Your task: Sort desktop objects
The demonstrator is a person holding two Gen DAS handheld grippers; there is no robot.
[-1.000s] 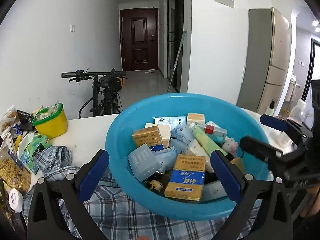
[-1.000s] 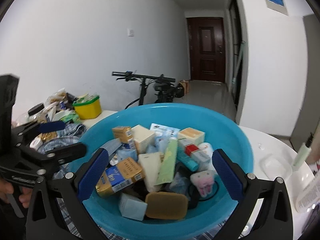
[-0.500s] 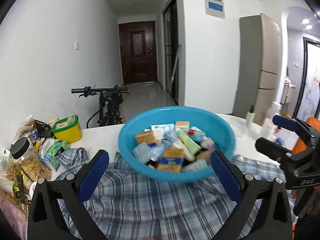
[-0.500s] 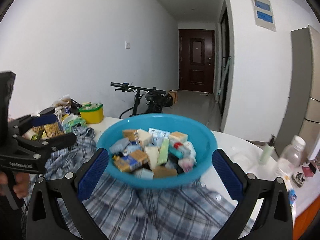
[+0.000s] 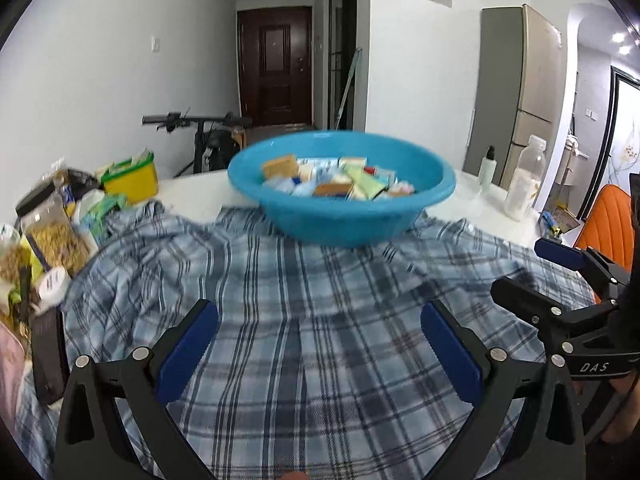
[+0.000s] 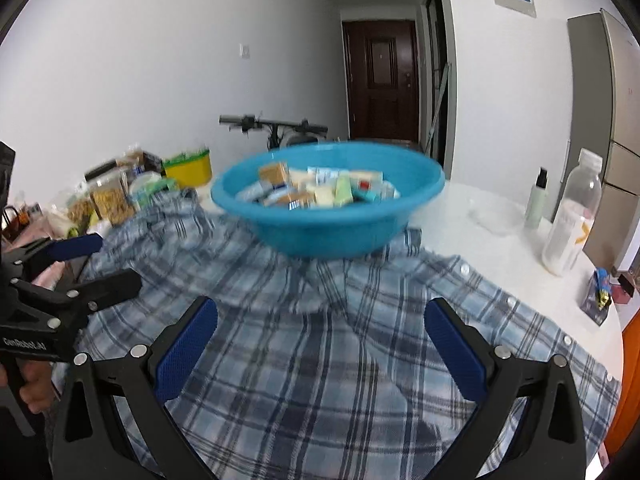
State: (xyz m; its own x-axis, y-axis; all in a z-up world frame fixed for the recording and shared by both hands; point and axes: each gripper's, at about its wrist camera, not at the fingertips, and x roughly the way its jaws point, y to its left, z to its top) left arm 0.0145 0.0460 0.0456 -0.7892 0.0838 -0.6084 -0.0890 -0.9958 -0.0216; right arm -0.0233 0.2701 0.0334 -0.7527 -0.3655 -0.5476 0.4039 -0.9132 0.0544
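Note:
A blue plastic basin holding several small boxes, tubes and packets stands on the far part of a blue plaid shirt spread over the white table. My left gripper hovers open over the near part of the shirt, well short of the basin, with nothing between its fingers. My right gripper is open and empty too, level with it on the right. Each shows in the other's view: the right gripper at the right edge, the left gripper at the left edge.
Snack bags, a jar and a yellow tub crowd the table's left side. A milky bottle and a spray bottle stand at the right. An orange chair sits past the right edge.
Both grippers have drawn back and up from the basin, which looks smaller and farther now. The plaid shirt fills the foreground. Both stay open.

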